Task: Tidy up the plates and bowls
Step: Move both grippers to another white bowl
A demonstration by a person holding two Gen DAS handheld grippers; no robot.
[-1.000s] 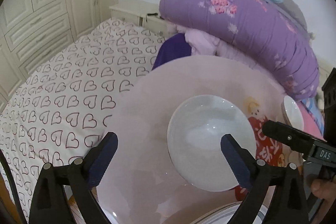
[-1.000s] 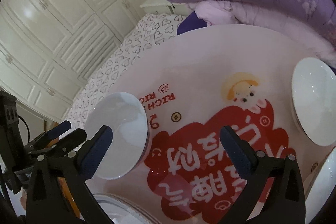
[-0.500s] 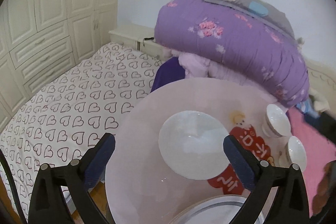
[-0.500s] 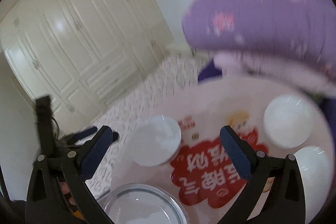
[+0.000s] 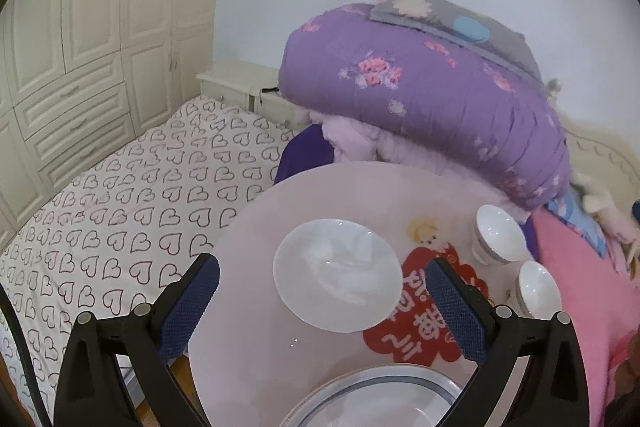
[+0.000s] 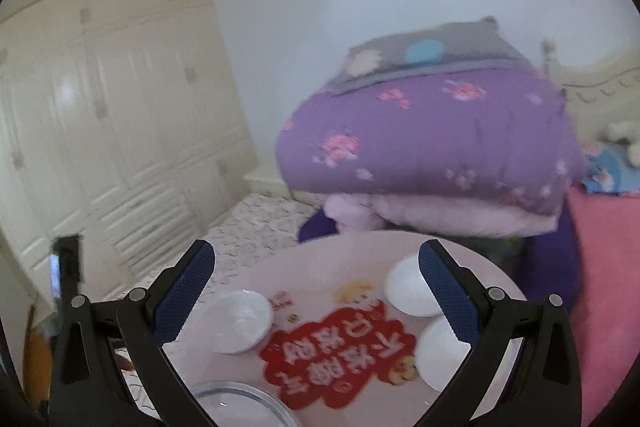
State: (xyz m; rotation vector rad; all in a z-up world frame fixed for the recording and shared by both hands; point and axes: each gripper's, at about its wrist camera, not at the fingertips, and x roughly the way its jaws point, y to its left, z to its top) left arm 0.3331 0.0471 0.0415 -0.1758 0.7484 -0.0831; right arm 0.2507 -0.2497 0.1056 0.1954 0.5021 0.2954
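Note:
A round pink table [image 5: 320, 195] carries a white plate [image 5: 338, 275], two small white bowls [image 5: 498, 239] [image 5: 538, 287] at its right, and a blue-rimmed plate [image 5: 380, 403] at its near edge. My left gripper [image 5: 320, 311] is open and empty, raised above and behind the white plate. My right gripper [image 6: 316, 299] is open and empty, held well above the table. In the right wrist view the white plate [image 6: 240, 321], the two bowls [image 6: 408, 291] [image 6: 438, 351] and the blue-rimmed plate [image 6: 240, 405] all sit on the table [image 6: 320, 267].
A bed with a heart-print sheet [image 5: 132, 211] lies left of the table. A purple quilt pile [image 5: 420, 107] and pink bedding [image 5: 576, 299] crowd the far and right sides. White wardrobes [image 5: 80, 47] line the left wall.
Both grippers have pulled back and up from the table, so the dishes look smaller and more of the room shows. The dishes have not moved.

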